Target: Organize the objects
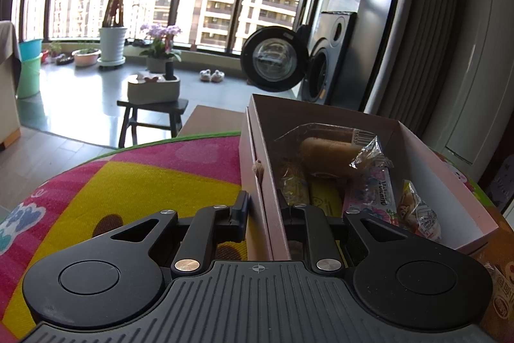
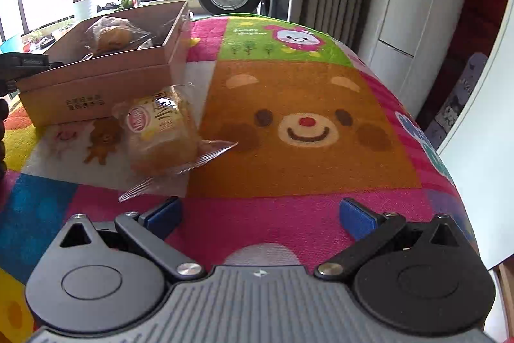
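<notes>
Left wrist: my left claw (image 1: pixel 263 214) is clamped on the near wall of the box (image 1: pixel 266 182), snacks (image 1: pixel 369 182) inside. Right wrist: my right claw (image 2: pixel 260 214) is spread wide and empty; a wrapped bun (image 2: pixel 160 130) lies on the mat (image 2: pixel 305 124) against the box's near side.

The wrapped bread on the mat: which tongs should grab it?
Probably the right tongs: they are open and empty, and the wrapped bread lies just ahead of them. The left tongs are clamped on the box wall.
</notes>
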Demonstrator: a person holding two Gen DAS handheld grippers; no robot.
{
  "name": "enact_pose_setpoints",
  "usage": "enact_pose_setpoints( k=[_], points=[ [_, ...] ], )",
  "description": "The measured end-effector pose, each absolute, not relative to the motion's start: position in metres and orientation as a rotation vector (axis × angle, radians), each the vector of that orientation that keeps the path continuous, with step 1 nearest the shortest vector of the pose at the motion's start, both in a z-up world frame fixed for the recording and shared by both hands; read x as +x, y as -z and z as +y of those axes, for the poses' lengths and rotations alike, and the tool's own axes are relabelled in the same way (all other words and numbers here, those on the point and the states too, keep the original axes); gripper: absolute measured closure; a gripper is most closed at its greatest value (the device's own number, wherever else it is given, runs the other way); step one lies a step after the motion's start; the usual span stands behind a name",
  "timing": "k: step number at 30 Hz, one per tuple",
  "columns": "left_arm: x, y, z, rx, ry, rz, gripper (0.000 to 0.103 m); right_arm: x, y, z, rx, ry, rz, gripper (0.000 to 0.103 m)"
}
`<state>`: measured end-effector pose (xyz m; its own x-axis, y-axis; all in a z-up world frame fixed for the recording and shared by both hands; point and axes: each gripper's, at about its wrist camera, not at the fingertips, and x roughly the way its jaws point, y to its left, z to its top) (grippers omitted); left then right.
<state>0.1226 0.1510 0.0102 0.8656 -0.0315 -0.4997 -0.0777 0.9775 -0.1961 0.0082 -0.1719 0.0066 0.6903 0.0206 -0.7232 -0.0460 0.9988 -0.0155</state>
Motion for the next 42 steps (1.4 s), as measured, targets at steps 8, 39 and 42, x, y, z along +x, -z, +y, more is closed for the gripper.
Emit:
enact_pose_setpoints(
  k=[8, 39, 42],
  points=[
    [0.122, -0.01, 0.15, -0.214, -0.024, 0.525, 0.085, 0.005, -0.004, -0.177, 0.004, -0.061, 0.795, 0.0],
    [0.122, -0.009, 0.149, -0.213, -0.024, 0.525, 0.085, 0.063, -0.012, -0.098, -0.13, -0.283, 0.784, 0.0],
    [0.122, -0.009, 0.149, -0.212, -0.024, 0.524, 0.085, 0.063, -0.011, -0.09, -0.146, -0.31, 0.791, 0.01]
  ],
)
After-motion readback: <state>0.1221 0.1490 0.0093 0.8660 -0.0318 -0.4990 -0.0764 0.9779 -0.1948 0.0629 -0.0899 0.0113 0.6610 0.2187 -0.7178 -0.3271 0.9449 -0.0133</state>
